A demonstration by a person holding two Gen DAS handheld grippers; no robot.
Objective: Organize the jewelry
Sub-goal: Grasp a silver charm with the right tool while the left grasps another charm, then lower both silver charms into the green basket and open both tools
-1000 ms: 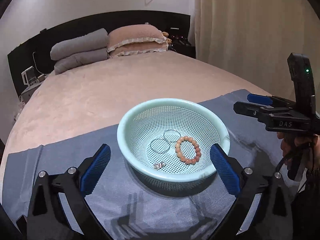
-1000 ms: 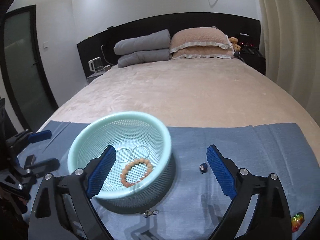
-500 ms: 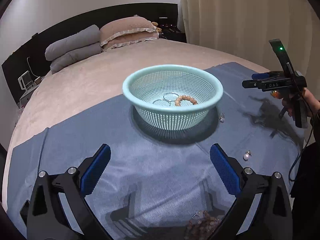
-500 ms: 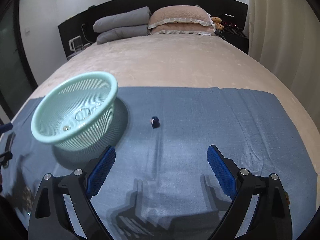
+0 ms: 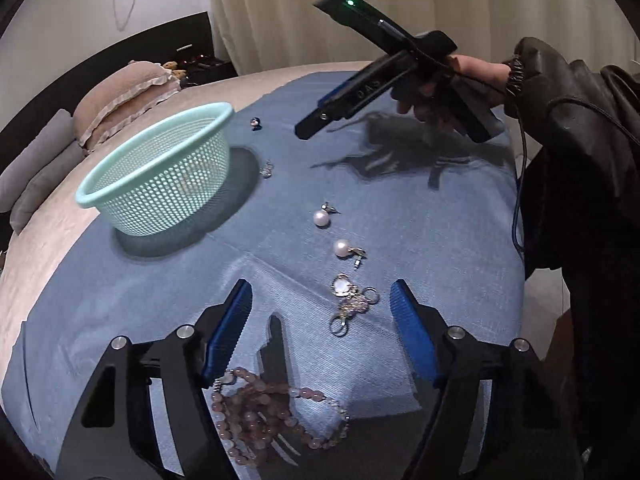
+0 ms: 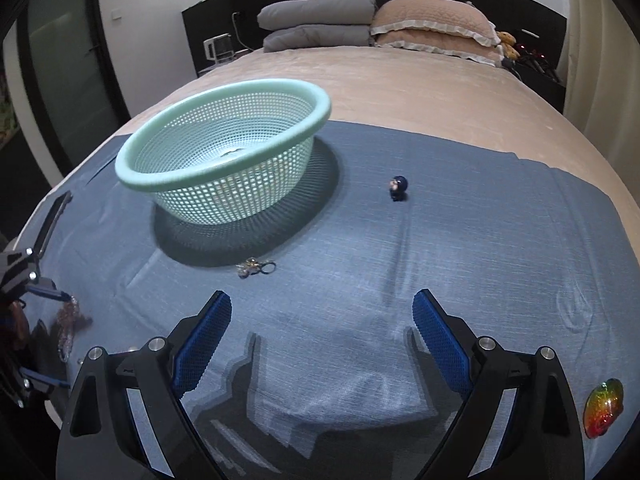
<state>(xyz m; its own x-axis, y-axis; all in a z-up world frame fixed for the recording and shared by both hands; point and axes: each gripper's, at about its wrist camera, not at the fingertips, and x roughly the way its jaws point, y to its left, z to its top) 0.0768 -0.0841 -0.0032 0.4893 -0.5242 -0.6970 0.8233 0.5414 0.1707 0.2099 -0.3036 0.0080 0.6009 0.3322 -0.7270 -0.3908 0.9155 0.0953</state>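
Note:
A mint mesh basket (image 5: 160,184) stands on the blue cloth (image 5: 420,220) at the left; it also fills the upper left of the right wrist view (image 6: 224,188). My left gripper (image 5: 320,296) hangs over loose jewelry with its jaws closing. A gold and silver cluster with rings (image 5: 352,304) lies between the pads, untouched. Two pearl earrings (image 5: 321,218) (image 5: 342,248) lie just beyond, and a pink bead necklace (image 5: 264,412) lies under the gripper body. My right gripper (image 6: 322,308) is open over bare cloth, held by a hand at the upper right (image 5: 314,116).
A dark blue bead charm (image 6: 398,188) and a small silver charm (image 6: 256,268) lie near the basket. An iridescent brooch (image 6: 604,408) sits at the cloth's right corner. Pillows (image 6: 432,28) lie at the bed's head. Curtains (image 5: 440,8) hang behind the bed.
The left view has swung from the basket to the jewelry on the near cloth and sunk closer; its jaws have narrowed. The right gripper has dropped lower toward the cloth.

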